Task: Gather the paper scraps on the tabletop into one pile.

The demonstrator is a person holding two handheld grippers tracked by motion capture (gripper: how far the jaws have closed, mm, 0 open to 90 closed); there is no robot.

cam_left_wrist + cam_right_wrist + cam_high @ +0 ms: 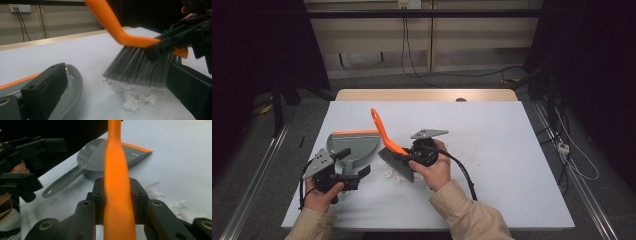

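A brush with an orange handle (pixel 382 131) and grey bristles (pixel 397 164) is tilted over the white table. My right gripper (pixel 408 156) is shut on its handle just above the bristles; in the right gripper view both pads clamp the orange handle (pixel 117 182). The bristles (pixel 140 67) touch a small heap of white paper scraps (pixel 133 100). A grey dustpan (pixel 354 145) with an orange lip lies flat to the left of the brush, its handle (pixel 60 183) free. My left gripper (pixel 357 161) is open beside that handle, holding nothing.
The white sheet (pixel 492 145) covers most of a wooden table. Loose scraps (pixel 391 175) lie near the front middle. Dark floor, rails and cables surround the table.
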